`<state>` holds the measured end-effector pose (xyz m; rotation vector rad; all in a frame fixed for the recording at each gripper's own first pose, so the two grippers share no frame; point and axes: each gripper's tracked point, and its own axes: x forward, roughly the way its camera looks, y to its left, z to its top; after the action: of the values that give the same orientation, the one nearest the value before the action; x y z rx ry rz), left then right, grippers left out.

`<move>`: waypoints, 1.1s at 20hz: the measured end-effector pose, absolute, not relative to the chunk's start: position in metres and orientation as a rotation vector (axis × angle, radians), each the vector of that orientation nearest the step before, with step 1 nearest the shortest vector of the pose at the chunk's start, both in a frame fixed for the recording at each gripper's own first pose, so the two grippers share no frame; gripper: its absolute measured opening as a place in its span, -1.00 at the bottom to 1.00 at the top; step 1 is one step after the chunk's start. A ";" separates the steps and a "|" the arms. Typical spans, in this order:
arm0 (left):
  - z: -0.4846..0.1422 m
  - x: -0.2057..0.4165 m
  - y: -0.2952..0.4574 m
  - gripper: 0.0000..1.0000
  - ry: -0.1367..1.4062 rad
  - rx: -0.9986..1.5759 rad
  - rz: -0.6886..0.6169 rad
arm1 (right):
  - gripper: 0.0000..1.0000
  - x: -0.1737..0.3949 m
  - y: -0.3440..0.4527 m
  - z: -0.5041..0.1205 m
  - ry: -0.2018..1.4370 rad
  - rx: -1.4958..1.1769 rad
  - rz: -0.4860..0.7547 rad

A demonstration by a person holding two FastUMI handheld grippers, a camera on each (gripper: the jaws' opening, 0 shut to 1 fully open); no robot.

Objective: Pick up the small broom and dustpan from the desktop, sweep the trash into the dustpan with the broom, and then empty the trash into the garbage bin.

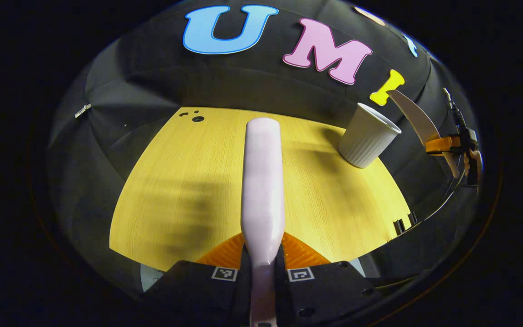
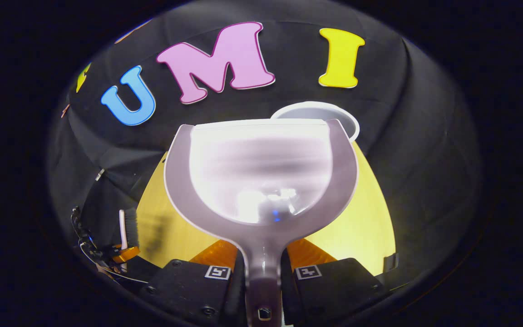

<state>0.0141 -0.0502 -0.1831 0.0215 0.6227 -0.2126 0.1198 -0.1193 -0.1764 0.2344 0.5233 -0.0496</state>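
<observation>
Trash in the dustpan, heading for the bin

In the left gripper view, the left gripper (image 1: 262, 268) is holding the broom (image 1: 263, 181), fingers closed on its handle, over the bare surface (image 1: 175, 181); the bin (image 1: 367, 135) is standing far right. In the right gripper view, the right gripper (image 2: 263, 272) is clamping the dustpan (image 2: 261, 177) handle, pale trash (image 2: 266, 200) lying inside, the bin rim just beyond. Sweeping looks finished; emptying remains, nothing blocking.
</observation>
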 end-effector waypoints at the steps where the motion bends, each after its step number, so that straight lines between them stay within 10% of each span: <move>1: -0.186 0.019 -0.050 -0.49 0.625 0.032 -0.214 | -0.26 0.118 -0.109 -0.188 0.541 0.227 -0.036; 22: -0.302 0.109 -0.065 -0.48 0.929 0.169 -0.104 | -0.20 0.180 -0.055 -0.404 0.820 0.093 -0.030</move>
<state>0.1093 -0.0653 -0.3020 0.1690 0.9285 -0.1044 0.1796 -0.0553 -0.4038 0.0934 0.8195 -0.0299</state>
